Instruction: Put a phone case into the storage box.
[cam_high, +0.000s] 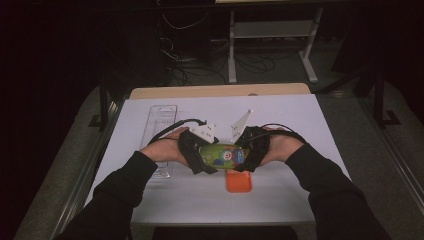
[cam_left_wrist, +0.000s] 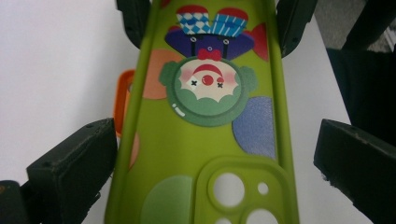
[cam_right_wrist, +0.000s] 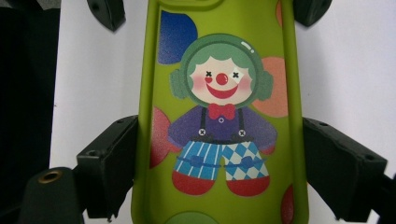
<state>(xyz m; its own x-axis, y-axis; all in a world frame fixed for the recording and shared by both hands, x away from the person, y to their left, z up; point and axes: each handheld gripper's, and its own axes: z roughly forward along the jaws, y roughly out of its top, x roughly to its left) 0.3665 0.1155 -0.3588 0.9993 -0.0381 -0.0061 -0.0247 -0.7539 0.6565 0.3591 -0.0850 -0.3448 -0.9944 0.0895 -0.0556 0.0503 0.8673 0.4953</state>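
**Clown case held between two grippers, above the orange one**

A green phone case (cam_high: 223, 155) printed with a clown hung between both grippers near the middle of the white table (cam_high: 300, 125). The left gripper (cam_high: 202, 159) took its camera-cutout end; in the left gripper view the case (cam_left_wrist: 201, 140) ran up between the black jaws, the left jaw against its edge, the right jaw standing a little apart from it. Whether that gripper truly clamped the case I could not tell. The right gripper (cam_high: 245, 159) grasped the other end: in the right gripper view both jaws pressed the sides of the case (cam_right_wrist: 219, 140) at the clown's legs.

As a judgement, the work was midway. The case was lifted and carried by both hands, and it was not yet set down or fitted onto anything. An orange case (cam_high: 239, 181) lay flat on the table at about 6 o'clock from the green one, just beneath it; its rim (cam_left_wrist: 120, 100) showed at 9 o'clock of the green case in the left gripper view. Nothing could be seen inside it.

A clear plastic tray (cam_high: 161, 125) lay at 10 o'clock from the grippers, its near end behind the left forearm. It looked empty, though its transparency made that uncertain.
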